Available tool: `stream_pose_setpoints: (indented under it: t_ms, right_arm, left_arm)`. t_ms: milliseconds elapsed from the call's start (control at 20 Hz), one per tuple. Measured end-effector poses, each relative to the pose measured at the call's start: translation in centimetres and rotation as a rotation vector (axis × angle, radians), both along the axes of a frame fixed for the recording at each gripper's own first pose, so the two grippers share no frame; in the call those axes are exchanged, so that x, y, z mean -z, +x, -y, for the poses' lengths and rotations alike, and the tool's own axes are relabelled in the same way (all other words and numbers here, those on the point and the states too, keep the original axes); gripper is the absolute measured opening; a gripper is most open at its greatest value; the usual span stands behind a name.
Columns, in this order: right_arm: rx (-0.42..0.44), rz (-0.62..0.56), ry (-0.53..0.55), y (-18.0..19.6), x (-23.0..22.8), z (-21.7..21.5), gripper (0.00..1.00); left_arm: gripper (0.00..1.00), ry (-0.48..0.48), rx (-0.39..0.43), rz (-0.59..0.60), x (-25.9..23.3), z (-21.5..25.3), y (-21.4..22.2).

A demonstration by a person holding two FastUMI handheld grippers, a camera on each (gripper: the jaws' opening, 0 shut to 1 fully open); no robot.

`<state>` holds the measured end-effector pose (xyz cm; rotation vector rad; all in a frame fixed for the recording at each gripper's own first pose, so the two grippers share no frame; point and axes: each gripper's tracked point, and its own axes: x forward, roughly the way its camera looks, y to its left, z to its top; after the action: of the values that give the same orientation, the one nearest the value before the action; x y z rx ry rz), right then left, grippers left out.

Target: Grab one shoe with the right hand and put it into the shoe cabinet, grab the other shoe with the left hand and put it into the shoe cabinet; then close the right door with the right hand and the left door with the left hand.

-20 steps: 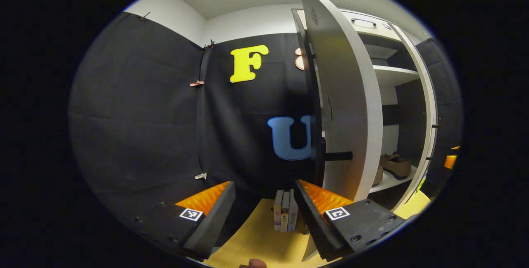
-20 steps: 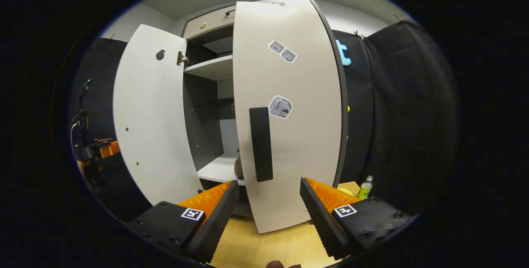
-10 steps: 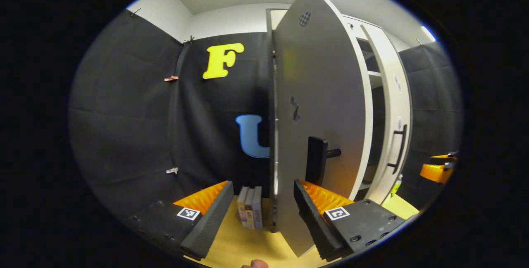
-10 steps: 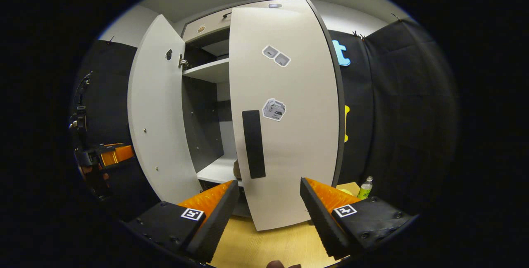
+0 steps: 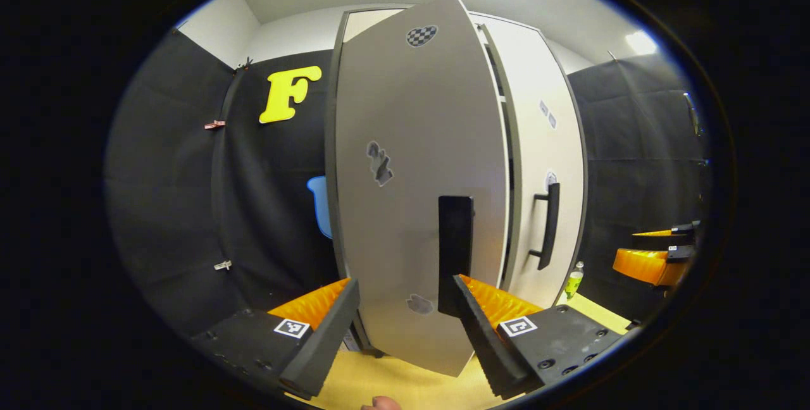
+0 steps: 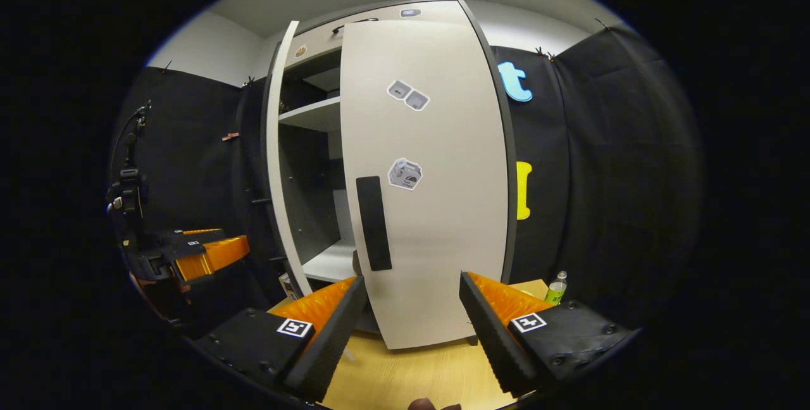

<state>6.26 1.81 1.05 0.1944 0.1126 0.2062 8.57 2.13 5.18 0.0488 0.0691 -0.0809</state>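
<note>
Since a second ago my left gripper has swung the flat pale-grey left door of the tall shoe cabinet from edge-on to nearly shut, its black bar handle just above my spread, empty fingers. My right gripper, fingers also wide with nothing held, faces the smooth stickered right door, almost closed. The right gripper view shows a white shelf through the gap, with the shoes hidden.

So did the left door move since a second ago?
Yes. In the right gripper view the left door has swung in toward the cabinet shelf, now showing nearly edge-on. It is not shut yet; a gap remains beside the right door.
</note>
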Motion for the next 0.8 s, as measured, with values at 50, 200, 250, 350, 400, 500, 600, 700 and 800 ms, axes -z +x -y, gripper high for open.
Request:
stream_pose_setpoints:
  t_ms: [50,200,250,350,400,500,600,700,800]
  right_arm:
    - [-0.001,0.001,0.002,-0.1,0.0,0.1,0.98]
    - [-0.011,0.0,0.006,-0.3,-0.1,0.1,0.98]
    - [-0.014,-0.001,0.006,-0.2,-0.1,0.0,0.98]
    - [-0.02,-0.001,0.007,-0.2,-0.1,-0.1,0.98]
    - [-0.023,-0.001,0.007,-0.3,-0.2,-0.1,0.98]
    - [-0.025,0.002,0.005,-0.4,-0.3,-0.1,0.98]
    - [-0.028,0.006,0.005,-0.6,-0.4,-0.2,0.98]
    - [-0.029,0.011,0.007,-0.9,-0.7,-0.3,0.98]
    - [-0.028,0.022,0.002,-1.2,-1.1,-0.3,0.98]
  left_arm:
    - [0.94,-0.01,0.006,-0.002,0.1,0.6,-0.1]
    - [0.93,-0.028,0.013,-0.015,0.6,1.9,-0.7]
    - [0.94,-0.033,0.014,-0.019,0.7,2.1,-0.8]
    - [0.93,-0.039,0.015,-0.021,0.8,2.3,-1.2]
    - [0.93,-0.04,0.013,-0.021,0.8,2.3,-1.3]
    - [0.93,-0.047,0.009,-0.022,0.8,2.0,-1.4]
    - [0.93,-0.054,0.01,-0.022,0.8,2.0,-1.8]
    - [0.93,-0.051,0.007,-0.023,0.8,2.0,-2.3]
    - [0.93,-0.049,0.008,-0.025,0.9,1.8,-2.7]
